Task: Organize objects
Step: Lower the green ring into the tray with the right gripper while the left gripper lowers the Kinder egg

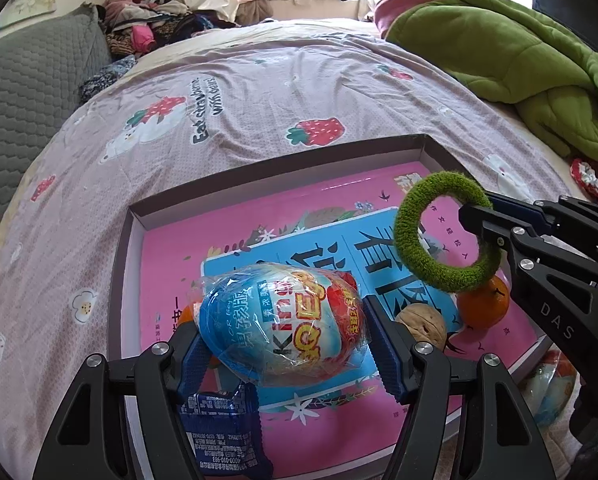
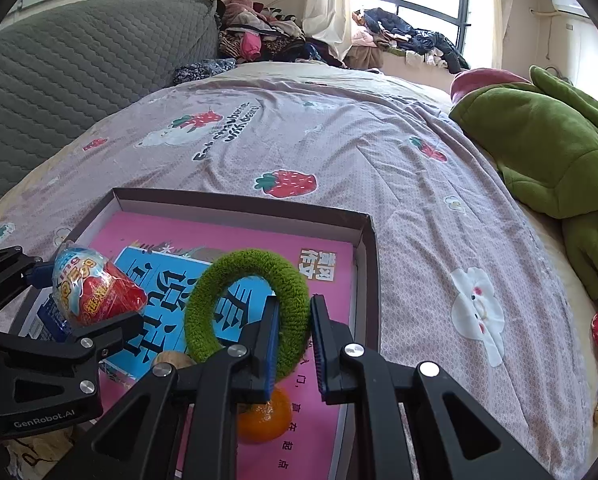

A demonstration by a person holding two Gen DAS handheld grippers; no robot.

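Your left tongs grip the wrapped egg, right tongs pinch the green ring, both over the box, ready to drop in.

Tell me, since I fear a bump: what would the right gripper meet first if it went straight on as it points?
Probably the far wall of the box. The right gripper, shut on the green ring, points over the pink book toward that wall; its height above it is unclear.
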